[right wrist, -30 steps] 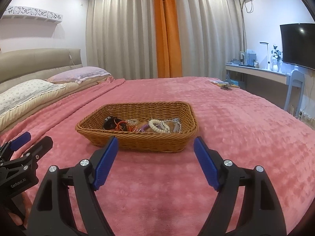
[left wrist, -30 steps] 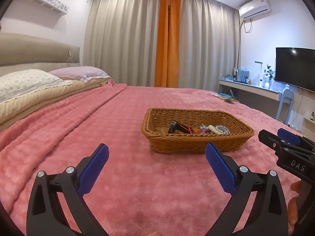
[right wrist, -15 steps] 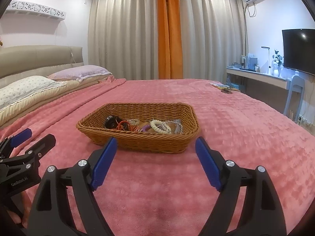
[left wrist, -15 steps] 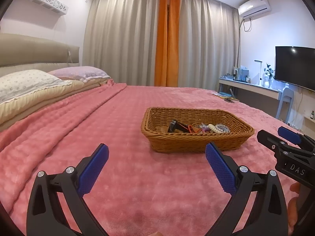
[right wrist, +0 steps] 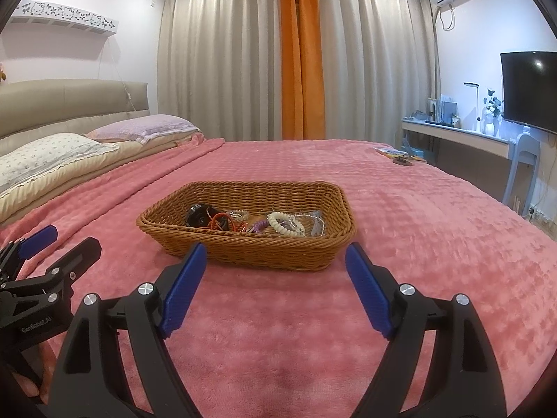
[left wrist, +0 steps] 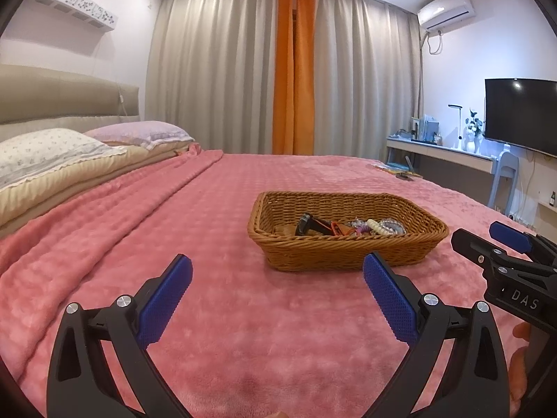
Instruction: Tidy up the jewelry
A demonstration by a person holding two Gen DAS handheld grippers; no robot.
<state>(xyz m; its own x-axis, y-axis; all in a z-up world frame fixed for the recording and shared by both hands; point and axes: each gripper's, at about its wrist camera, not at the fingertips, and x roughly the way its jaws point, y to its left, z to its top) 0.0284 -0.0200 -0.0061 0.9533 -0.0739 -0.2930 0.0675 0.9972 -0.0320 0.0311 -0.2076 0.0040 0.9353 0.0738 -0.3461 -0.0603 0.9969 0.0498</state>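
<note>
A wicker basket (left wrist: pixel 348 256) (right wrist: pixel 250 252) sits on the pink bedspread (left wrist: pixel 216 230). It holds a black watch (right wrist: pixel 195 216), an orange-red band (right wrist: pixel 219 223), a purple coil (right wrist: pixel 259 225), a white bead bracelet (right wrist: pixel 283 224) and clear bracelets. My left gripper (left wrist: pixel 276 264) is open and empty, short of the basket's near left corner. My right gripper (right wrist: pixel 275 252) is open and empty, just in front of the basket's near wall. Each gripper shows at the edge of the other's view.
Pillows (left wrist: pixel 52 149) and a headboard lie at the left. Small items (right wrist: pixel 397 155) rest on the bed's far right edge. A desk (right wrist: pixel 459 137), a chair and a TV (right wrist: pixel 529 87) stand to the right. Curtains hang behind.
Both grippers have risen a little and edged toward the basket, so more of its inside shows. Both stay open. The jewelry has not moved.
</note>
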